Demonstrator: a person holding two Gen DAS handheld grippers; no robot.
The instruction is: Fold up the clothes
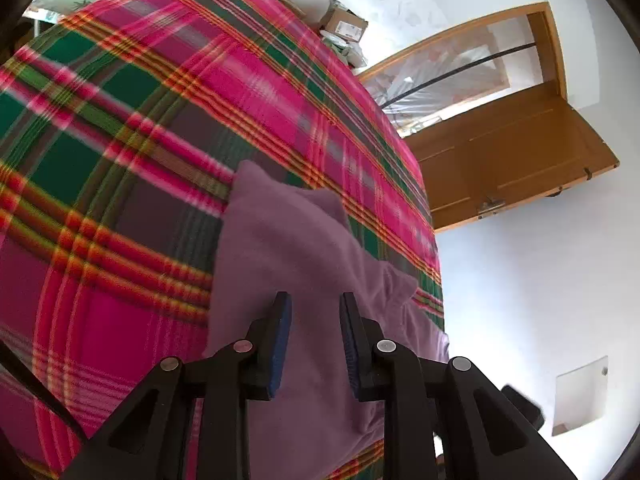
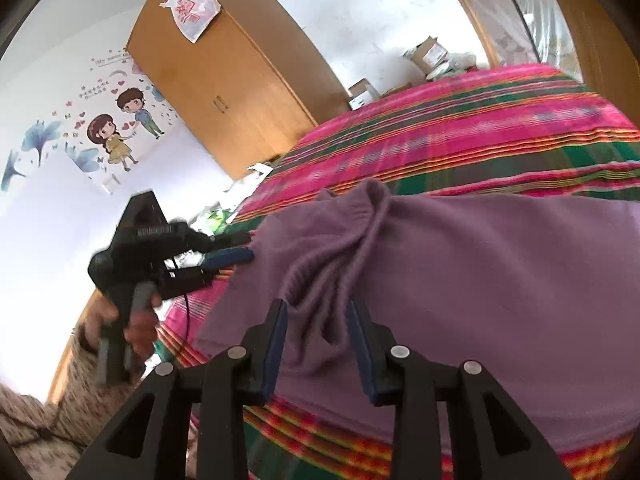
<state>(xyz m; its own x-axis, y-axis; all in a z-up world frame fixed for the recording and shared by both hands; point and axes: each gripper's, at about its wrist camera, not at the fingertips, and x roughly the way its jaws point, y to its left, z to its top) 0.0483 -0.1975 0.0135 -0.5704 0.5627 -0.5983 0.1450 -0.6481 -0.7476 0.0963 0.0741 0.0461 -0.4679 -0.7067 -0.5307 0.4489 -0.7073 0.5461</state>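
Left tongs [image 1: 314,308] apart, empty | right tongs [image 2: 318,316] apart, empty | purple sweater [image 2: 480,264] bunched, ribbed

Plaid blanket [image 1: 120,160]; wooden wardrobe [image 2: 224,88] with plastic bag [image 2: 192,10]; cartoon wall sticker [image 2: 116,128]; cardboard boxes [image 1: 344,24]

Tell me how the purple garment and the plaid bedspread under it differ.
Colour: the purple garment is one plain shade; the plaid bedspread is checked in pink, green and orange.
Extent: the garment covers only a patch near the bed's edge; the bedspread runs across the whole bed.
Lie: the garment is bunched into ridges by the right gripper; the bedspread lies smooth.
Both are soft cloth, spread on the bed.
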